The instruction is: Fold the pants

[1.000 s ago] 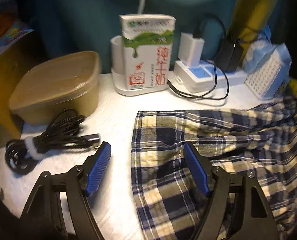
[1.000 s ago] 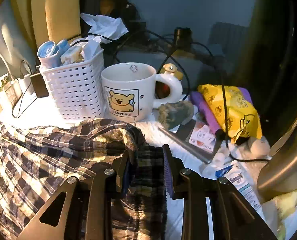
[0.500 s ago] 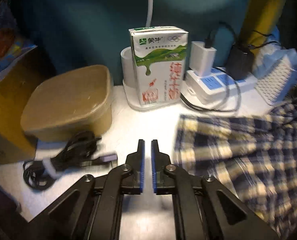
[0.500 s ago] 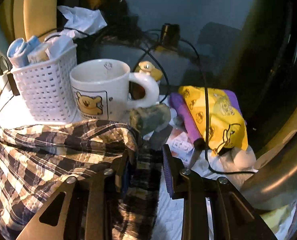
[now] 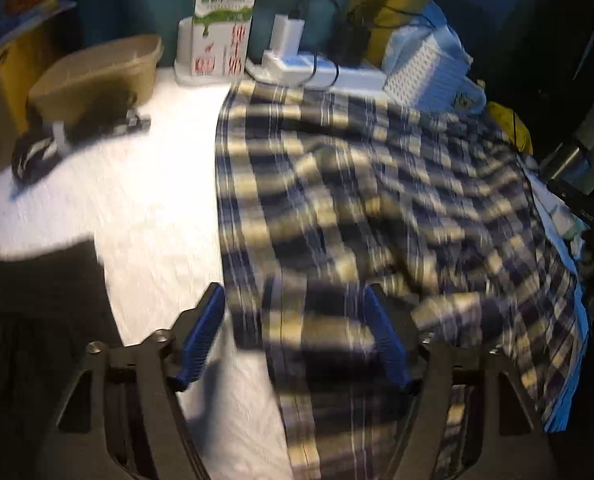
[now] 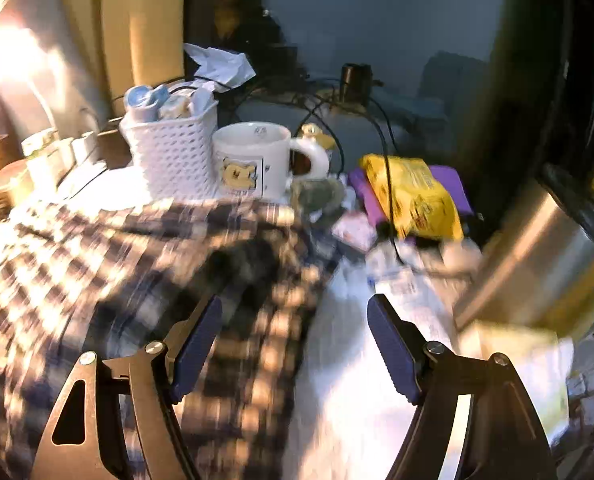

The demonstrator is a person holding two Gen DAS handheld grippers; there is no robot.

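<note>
Pants (image 5: 377, 184): one plaid pair, rumpled on table (image 5: 149, 200); left tool (image 5: 297, 336), right tool (image 6: 295, 348) both spread.

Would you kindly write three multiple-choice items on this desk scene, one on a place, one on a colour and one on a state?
1. Where does the bear mug stand?
A. Right beside the white basket
B. On top of the plaid pants
C. Inside the brown lidded box

2. What colour are the finger pads of the left gripper?
A. Red
B. Blue
C. Green

3. How does the right gripper stand?
A. Shut on the mug handle
B. Shut on a cable
C. Open, with plaid cloth lying between its fingers

Answers:
1 A: the mug sits next to the basket on the desk, behind the cloth.
2 B: both pads show blue against the black frame.
3 C: the fingers are spread wide, gripping nothing.
</note>
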